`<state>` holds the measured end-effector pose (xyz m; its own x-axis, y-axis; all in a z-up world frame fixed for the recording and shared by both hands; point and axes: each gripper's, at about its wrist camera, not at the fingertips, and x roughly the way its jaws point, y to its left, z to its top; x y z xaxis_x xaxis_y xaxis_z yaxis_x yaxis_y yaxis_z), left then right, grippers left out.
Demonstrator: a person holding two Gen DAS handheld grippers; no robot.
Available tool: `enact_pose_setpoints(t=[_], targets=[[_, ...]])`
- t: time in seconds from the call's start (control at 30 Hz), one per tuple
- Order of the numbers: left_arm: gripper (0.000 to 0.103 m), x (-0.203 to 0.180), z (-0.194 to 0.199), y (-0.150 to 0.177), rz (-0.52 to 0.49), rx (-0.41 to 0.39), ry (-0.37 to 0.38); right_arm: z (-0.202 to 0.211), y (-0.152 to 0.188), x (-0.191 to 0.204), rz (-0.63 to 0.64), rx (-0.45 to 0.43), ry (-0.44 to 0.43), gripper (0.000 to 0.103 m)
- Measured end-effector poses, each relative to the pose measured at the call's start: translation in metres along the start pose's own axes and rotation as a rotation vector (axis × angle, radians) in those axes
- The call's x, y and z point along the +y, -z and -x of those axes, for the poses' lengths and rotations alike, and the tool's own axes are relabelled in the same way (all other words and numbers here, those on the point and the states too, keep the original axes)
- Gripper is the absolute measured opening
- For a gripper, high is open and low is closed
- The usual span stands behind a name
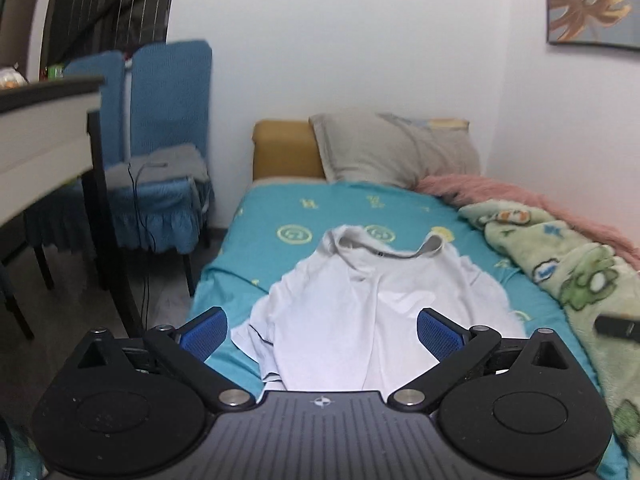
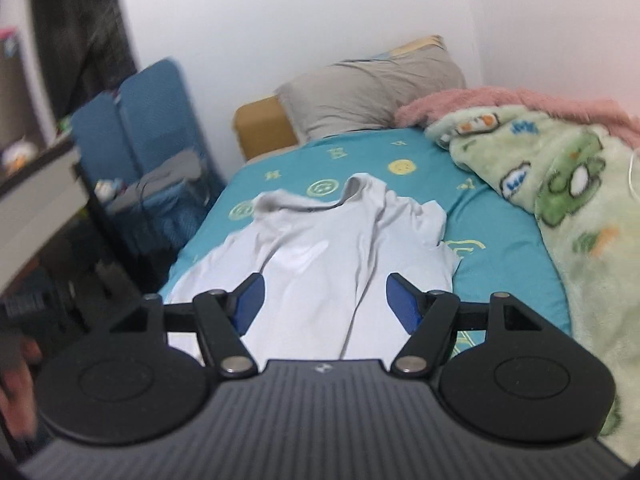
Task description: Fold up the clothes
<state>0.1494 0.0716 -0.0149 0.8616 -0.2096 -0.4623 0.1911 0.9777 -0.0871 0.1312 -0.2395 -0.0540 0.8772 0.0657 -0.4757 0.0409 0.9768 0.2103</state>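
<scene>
Two empty claws hover spread above the crumpled white collared shirt [image 1: 360, 304]: left gripper [image 1: 322, 334] widest, right gripper [image 2: 325, 302] partly, clearing the teal patterned bedsheet [image 1: 272, 216] for the fold.

White walls [image 1: 360, 40], blue chairs [image 1: 168, 100], bed [image 1: 260, 240]

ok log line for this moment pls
left gripper: open, empty | right gripper: open, empty | white shirt: rumpled, unfolded on teal bed sheet

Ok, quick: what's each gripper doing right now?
Left gripper: open wide, holding nothing, above the shirt.
Right gripper: open, narrower than the left, holding nothing.
</scene>
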Motion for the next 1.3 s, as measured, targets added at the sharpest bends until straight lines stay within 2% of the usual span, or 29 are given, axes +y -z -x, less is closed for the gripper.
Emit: enact_pose_setpoints(t=[0.1,0.2,0.3,0.4,0.53,0.63,0.77,0.9,1.07,1.17,1.3], targets=[[0.102,0.003,0.012,0.006,0.038,0.004,0.024,0.014,0.012,0.005,0.038,-0.017,-0.005,0.069],[0.101,0.002,0.014,0.009,0.062,0.014,0.033,0.016,0.017,0.000,-0.010,-0.018,-0.033,0.069],[0.101,-0.001,0.004,0.011,0.055,0.008,0.013,0.012,0.016,-0.006,-0.037,-0.030,-0.030,0.069],[0.096,0.005,-0.019,0.015,0.098,0.052,0.021,0.008,0.017,-0.013,-0.058,-0.053,-0.023,0.069],[0.090,0.020,-0.048,0.021,0.227,0.138,0.054,-0.003,0.019,-0.019,-0.046,-0.088,0.017,0.069],[0.090,0.024,-0.060,0.021,0.254,0.136,0.044,-0.012,0.021,-0.022,-0.029,-0.104,0.042,0.069],[0.089,0.028,-0.073,0.022,0.283,0.122,0.039,-0.024,0.026,-0.028,-0.047,-0.090,0.027,0.069],[0.080,0.047,-0.092,0.025,0.429,0.141,0.112,-0.033,0.029,-0.031,-0.069,-0.084,0.020,0.069],[0.077,0.082,-0.114,0.031,0.638,0.141,0.147,-0.042,0.032,-0.034,-0.058,-0.074,0.042,0.069],[0.073,0.094,-0.134,0.031,0.683,0.160,0.137,-0.046,0.035,-0.039,-0.086,-0.055,0.044,0.069],[0.071,0.106,-0.157,0.033,0.659,0.200,0.101,-0.048,0.038,-0.041,-0.106,-0.034,0.050,0.069]])
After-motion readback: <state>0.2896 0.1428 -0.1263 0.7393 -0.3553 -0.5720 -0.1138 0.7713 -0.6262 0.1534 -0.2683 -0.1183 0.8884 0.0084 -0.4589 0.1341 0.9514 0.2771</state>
